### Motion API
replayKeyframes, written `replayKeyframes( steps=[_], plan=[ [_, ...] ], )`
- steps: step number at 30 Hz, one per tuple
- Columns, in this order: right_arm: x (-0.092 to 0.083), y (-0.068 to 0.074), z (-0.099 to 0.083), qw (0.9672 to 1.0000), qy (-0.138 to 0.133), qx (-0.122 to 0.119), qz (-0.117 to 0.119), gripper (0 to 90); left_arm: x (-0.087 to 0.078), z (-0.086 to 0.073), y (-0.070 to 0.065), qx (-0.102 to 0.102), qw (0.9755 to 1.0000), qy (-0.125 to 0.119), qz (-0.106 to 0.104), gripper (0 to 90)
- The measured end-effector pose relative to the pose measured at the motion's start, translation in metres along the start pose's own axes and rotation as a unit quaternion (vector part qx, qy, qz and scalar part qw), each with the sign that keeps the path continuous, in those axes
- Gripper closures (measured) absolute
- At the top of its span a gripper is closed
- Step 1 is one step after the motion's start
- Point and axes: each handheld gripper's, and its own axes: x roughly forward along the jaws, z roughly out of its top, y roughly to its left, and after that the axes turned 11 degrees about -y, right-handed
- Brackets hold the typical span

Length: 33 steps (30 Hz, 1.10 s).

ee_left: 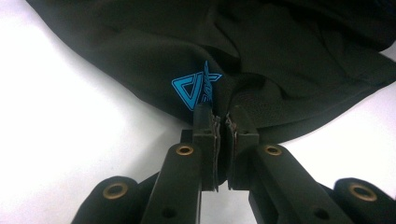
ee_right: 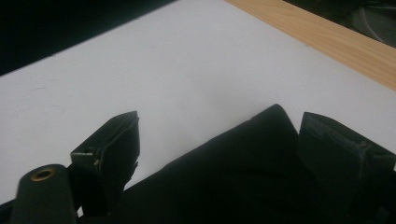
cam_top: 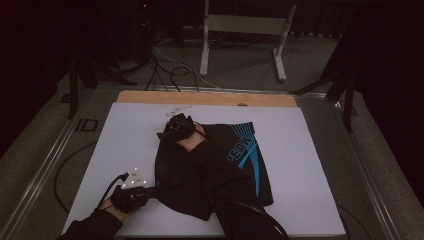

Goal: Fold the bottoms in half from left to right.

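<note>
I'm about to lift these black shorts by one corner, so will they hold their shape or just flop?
Probably flop: the black shorts lie creased and bunched on the white sheet. The left gripper, shut on their edge, pinches thin cloth, so they look light. Expect the free side to drape and drag.

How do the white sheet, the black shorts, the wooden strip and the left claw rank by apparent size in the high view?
1. White sheet, by far the largest.
2. Black shorts.
3. Wooden strip, long but thin; farther from the camera, so its rank is less sure.
4. Left claw, smallest, shut on the shorts' edge.
</note>
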Motion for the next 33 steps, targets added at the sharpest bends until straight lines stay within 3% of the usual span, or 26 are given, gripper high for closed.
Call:
replayKeyframes(
  steps=[4,8,15,28,33],
  plan=[
    [0.008,0.001,-0.002,0.9999,0.009,0.004,-0.009,15.0,-0.002,0.001,0.0,0.001,0.9999,-0.012,-0.003,84.7],
    [0.016,0.001,0.0,0.9989,0.025,0.019,-0.035,28.4,-0.002,0.001,-0.001,0.004,0.9999,-0.009,-0.003,84.7],
    [0.032,0.004,0.001,0.9954,0.057,0.018,-0.075,37.6,-0.002,0.0,0.0,0.001,0.9999,-0.011,-0.002,84.8],
    [0.049,0.009,-0.011,0.9886,0.108,0.017,-0.103,47.0,-0.001,0.0,0.002,-0.005,0.9999,-0.012,-0.006,84.8],
    [0.052,0.01,-0.014,0.9885,0.106,0.023,-0.105,46.8,-0.001,0.0,0.002,-0.004,0.9999,-0.012,-0.007,84.8]
  ],
)
